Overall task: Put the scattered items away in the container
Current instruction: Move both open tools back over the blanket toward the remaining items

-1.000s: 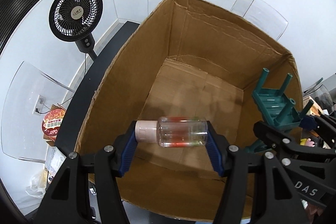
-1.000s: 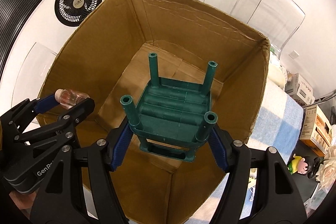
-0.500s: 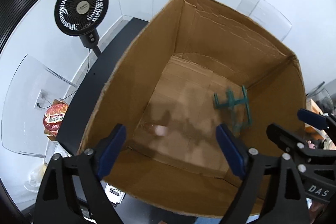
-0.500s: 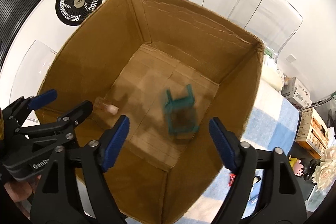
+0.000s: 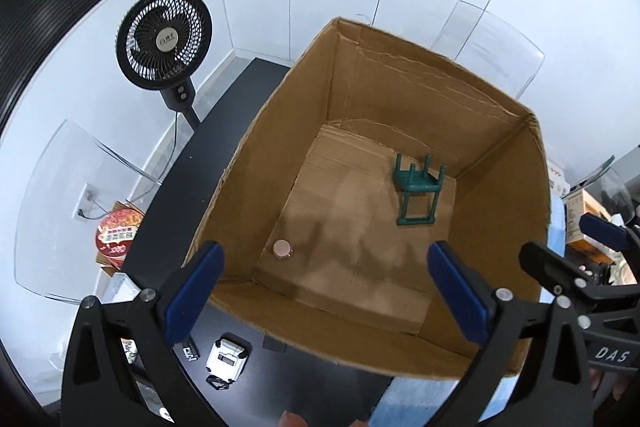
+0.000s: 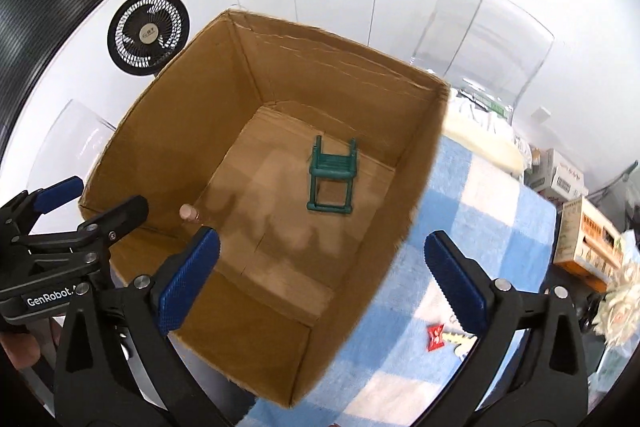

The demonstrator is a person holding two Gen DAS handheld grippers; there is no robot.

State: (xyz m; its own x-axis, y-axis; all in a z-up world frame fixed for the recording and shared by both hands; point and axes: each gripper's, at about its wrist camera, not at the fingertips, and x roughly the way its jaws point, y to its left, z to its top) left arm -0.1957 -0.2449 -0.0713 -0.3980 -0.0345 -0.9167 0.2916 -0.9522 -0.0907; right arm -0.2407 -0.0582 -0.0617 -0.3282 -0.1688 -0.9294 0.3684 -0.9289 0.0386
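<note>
Both the left gripper [image 5: 326,281] and right gripper [image 6: 322,267] hang spread and empty above the cardboard box [image 5: 400,67], where the green stool [image 5: 418,189] and bottle [image 5: 282,249] lie; red wrapper [image 6: 436,337] on the tabletop [image 6: 460,211] sits nearest the right gripper.

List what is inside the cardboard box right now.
Inside the cardboard box, on its floor: a small green stool tipped over near the far right corner, and a clear bottle with a pink cap by the left wall. The near wall hides the floor strip just behind it.

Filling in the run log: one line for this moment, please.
left tool: open, empty | right tool: open, empty | bottle: in cardboard box | green stool: in box, on its side
</note>
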